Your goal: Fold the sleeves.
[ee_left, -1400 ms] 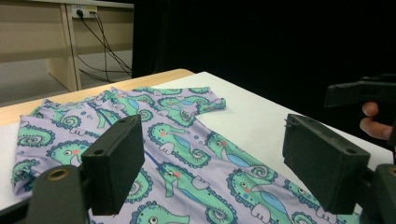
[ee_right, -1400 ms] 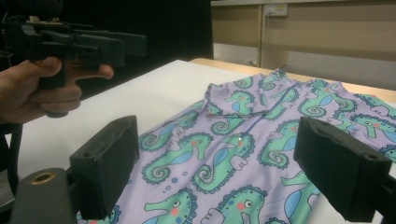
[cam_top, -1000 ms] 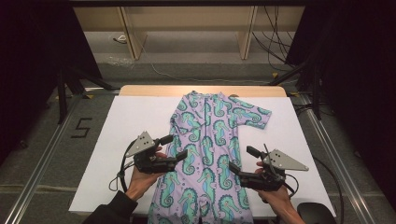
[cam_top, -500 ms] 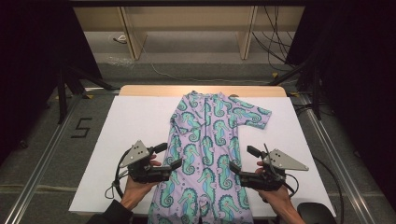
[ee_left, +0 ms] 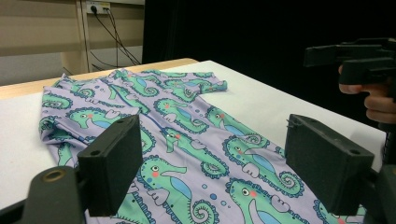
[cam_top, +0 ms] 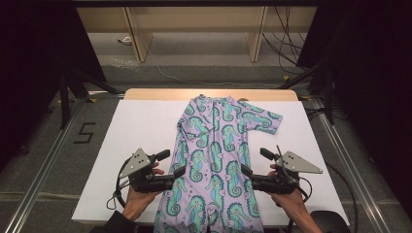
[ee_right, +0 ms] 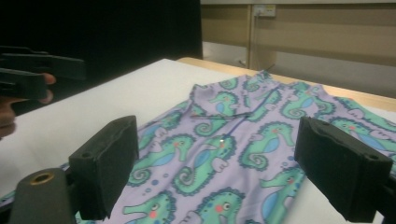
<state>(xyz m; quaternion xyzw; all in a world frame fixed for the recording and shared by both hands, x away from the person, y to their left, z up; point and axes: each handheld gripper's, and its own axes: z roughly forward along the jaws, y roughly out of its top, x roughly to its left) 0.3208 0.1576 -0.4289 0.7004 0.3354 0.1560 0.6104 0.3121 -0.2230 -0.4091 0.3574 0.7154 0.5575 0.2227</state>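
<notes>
A lilac baby suit (cam_top: 214,145) printed with green seahorses lies flat and lengthwise on the white table (cam_top: 131,136), its legs reaching the near edge. One short sleeve (cam_top: 262,120) spreads out to the right. My left gripper (cam_top: 172,163) hovers at the suit's left edge with its jaws wide apart and nothing between them. My right gripper (cam_top: 255,162) mirrors it at the right edge, also open and empty. The left gripper (ee_left: 219,168) looks across the suit (ee_left: 187,135) from low down, and the right gripper (ee_right: 224,168) frames the suit (ee_right: 233,140) the same way.
A wooden strip (cam_top: 160,93) runs along the table's far edge. Metal rails (cam_top: 48,160) flank the table on both sides, and a "5" (cam_top: 83,132) is marked on the floor at the left. Shelf legs (cam_top: 136,34) and cables lie beyond.
My left gripper has drifted a little toward the near-left, off the cloth's edge. The right gripper and the suit have stayed put.
</notes>
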